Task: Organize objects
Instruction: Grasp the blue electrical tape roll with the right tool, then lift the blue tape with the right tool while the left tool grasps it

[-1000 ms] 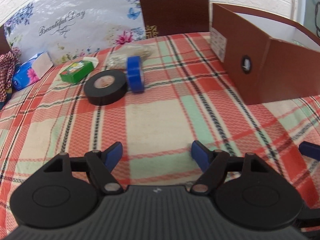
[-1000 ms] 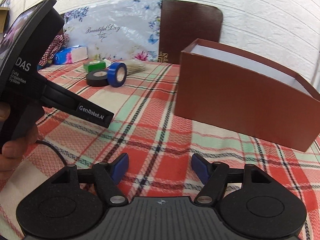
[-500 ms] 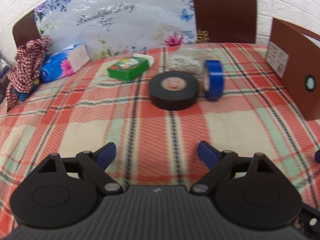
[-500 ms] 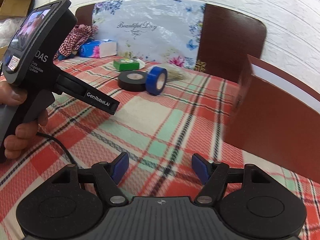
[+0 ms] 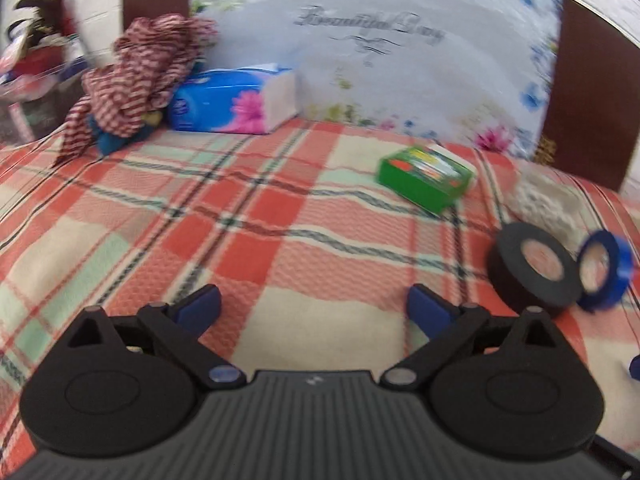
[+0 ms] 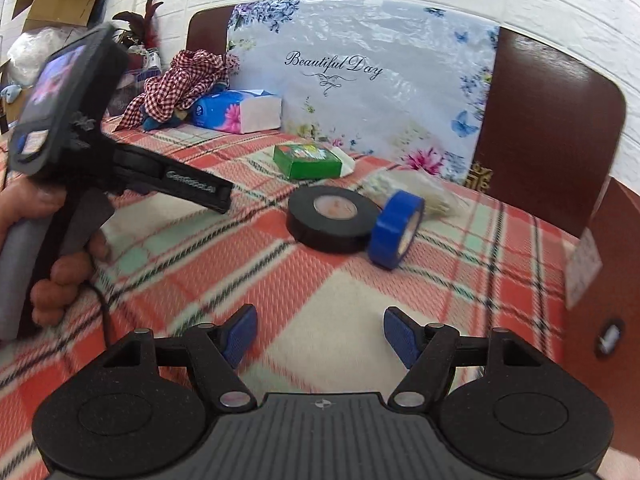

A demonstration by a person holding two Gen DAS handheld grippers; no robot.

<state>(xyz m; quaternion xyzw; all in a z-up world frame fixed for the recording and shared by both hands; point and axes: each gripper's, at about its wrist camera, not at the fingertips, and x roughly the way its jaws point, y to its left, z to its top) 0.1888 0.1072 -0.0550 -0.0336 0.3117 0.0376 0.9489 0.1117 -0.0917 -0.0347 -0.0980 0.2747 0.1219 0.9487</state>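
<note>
On the plaid cloth: black tape roll (image 6: 333, 218) is lying flat, blue tape roll (image 6: 394, 234) leaning at its 3 o'clock.
Left gripper (image 5: 314, 308): jaws opening, nothing between.
Right gripper (image 6: 320, 334): jaws standing apart, empty.
Right view only: brown box (image 6: 612, 280) is showing at 3 o'clock.

Both grippers are black with blue pads (image 6: 239, 334) and shiny round screws (image 5: 223, 374). The left gripper (image 6: 120, 168) has a small screen.

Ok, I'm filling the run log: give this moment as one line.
left gripper: opening, empty | right gripper: open, empty | black tape, blue tape: touching, on cloth | box: at right edge
</note>
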